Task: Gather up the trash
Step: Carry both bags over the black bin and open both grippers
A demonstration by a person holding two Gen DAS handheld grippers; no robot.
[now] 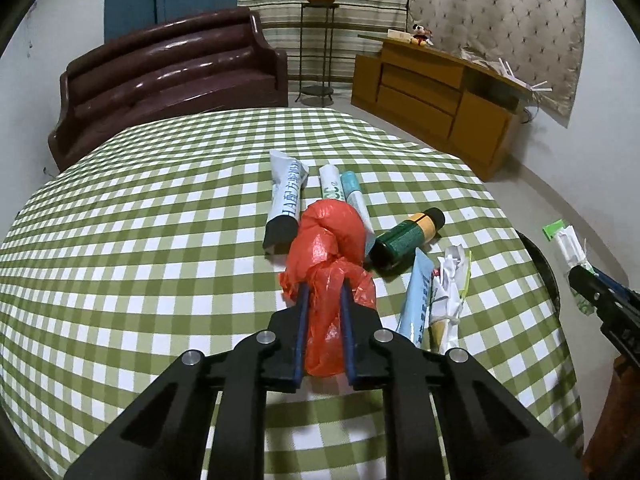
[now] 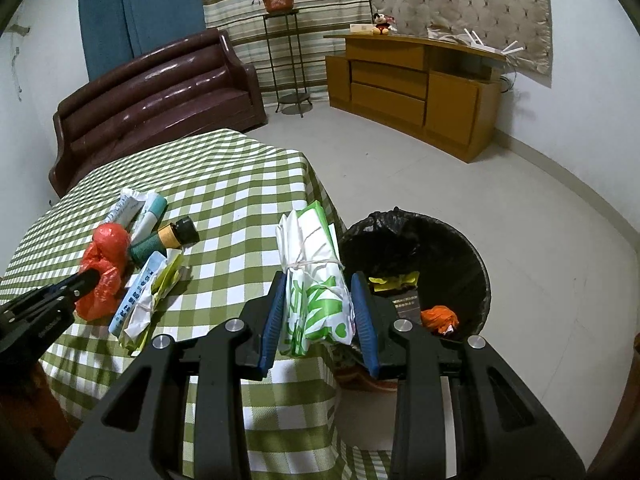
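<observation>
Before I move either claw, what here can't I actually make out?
- Bin contents: right wrist view, right claw and its green-white bundle cover the near side.
- Tube print: left wrist view, too small to read.
- Red bag's underside: hidden against the tablecloth, left claw covers its tail.

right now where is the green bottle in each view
Left wrist: green bottle lies right of centre, just right of the red bag that the left gripper clamps.
Right wrist: bottle sits at left, right of the bag.
Shared landmark: the brown sofa behind the table.
</observation>
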